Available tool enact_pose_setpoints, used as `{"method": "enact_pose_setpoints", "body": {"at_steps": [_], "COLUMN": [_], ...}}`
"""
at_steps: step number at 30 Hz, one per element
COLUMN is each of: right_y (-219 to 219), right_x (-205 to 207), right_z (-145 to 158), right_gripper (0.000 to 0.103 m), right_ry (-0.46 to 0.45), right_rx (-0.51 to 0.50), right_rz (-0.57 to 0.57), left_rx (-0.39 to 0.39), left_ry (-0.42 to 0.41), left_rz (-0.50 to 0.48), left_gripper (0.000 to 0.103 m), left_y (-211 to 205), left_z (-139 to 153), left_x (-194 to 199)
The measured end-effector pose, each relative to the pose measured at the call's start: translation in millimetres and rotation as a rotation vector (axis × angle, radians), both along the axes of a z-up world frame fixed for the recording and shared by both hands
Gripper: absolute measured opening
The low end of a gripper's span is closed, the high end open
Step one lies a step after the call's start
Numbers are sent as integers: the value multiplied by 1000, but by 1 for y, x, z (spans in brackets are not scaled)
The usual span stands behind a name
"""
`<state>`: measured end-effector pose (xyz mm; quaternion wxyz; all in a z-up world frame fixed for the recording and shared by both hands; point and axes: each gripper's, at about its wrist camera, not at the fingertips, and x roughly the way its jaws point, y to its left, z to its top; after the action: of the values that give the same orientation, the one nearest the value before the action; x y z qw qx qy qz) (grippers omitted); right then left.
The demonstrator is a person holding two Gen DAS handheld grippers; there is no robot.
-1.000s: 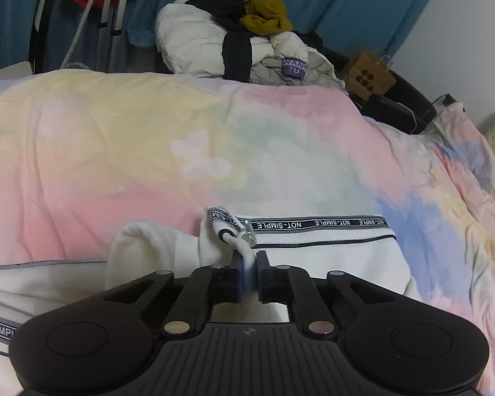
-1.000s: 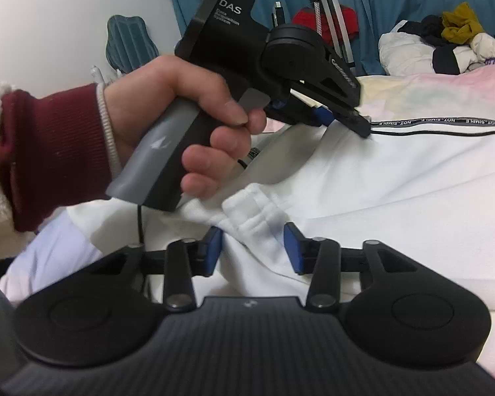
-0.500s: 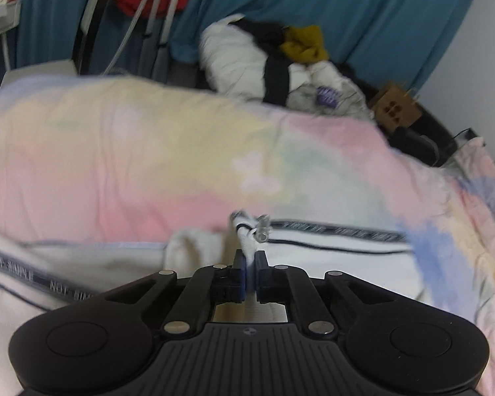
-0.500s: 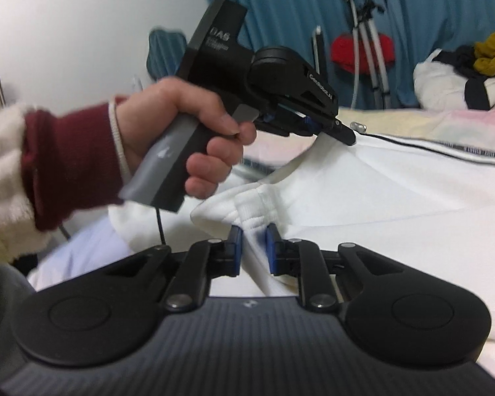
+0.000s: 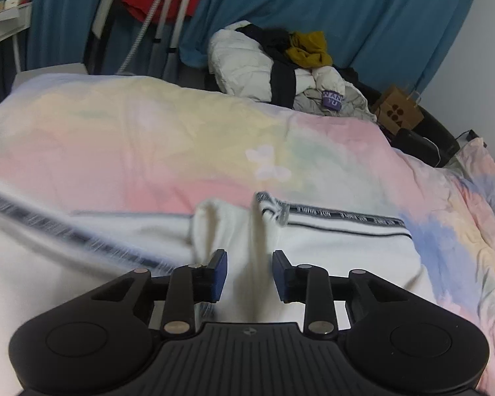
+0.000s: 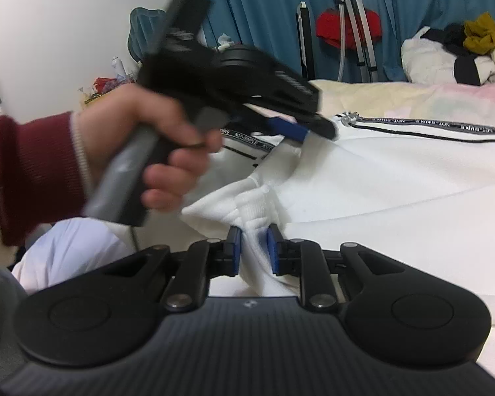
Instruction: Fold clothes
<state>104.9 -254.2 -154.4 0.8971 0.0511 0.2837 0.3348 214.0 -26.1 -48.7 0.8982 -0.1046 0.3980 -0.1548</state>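
Note:
A white garment (image 5: pixel 346 254) with a black lettered band lies spread on the pastel bed cover (image 5: pixel 148 138). My left gripper (image 5: pixel 250 275) hovers over it with its jaws opening. A raised fold of the white cloth stands between the blue pads, which do not press on it. In the right wrist view a hand (image 6: pixel 142 132) in a dark red sleeve holds the left gripper (image 6: pixel 313 128) by the band's metal end. My right gripper (image 6: pixel 253 247) pinches the garment's (image 6: pixel 396 181) ribbed hem, bunched between its pads, while its jaws ease slightly apart.
A pile of white, black and mustard clothes (image 5: pixel 274 66) lies at the far side of the bed. A brown paper bag (image 5: pixel 401 114) stands to its right. Blue curtains and a metal stand with something red (image 5: pixel 158 0) fill the back.
My left gripper has let go of the cloth by the band's metal end and its pads have spread. My right gripper went from open around the ribbed hem to pinching it.

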Motion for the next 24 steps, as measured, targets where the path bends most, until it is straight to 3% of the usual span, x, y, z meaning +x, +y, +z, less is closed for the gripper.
{"method": "enact_pose_setpoints", "body": {"at_steps": [7,9,11,14,18,20,24], "right_y": [-23,-30,-37,-48,-62,-67,-75], "right_x": [-21,-31,-37,-40,-32,-27,-10], "right_z": [23,31,37,41,38,34,20], "right_gripper": [22,33,43,55,55,55,55], "right_ry": [-52,-96,-137,-166,-156,-147,-102], "right_rx": [108,124,133,127,78,43,22], "right_rz": [-32,-56,-93,-171,-296,-343,-409], "left_rx": [-43,-49,-43,-61,-95,-133,-100], "left_ry": [-6,-6,-31,-29,-29,19,-11], "left_rz": [150,215,280,346,431,456,427], "left_gripper": [53,66,88,95,100,100,102], "left_y": [73,98,120,144,172,177,172], "left_z": [38,44,49,46,37,25,30], "left_x": [-84,-107,-128,-146,-171,-177,-179]}}
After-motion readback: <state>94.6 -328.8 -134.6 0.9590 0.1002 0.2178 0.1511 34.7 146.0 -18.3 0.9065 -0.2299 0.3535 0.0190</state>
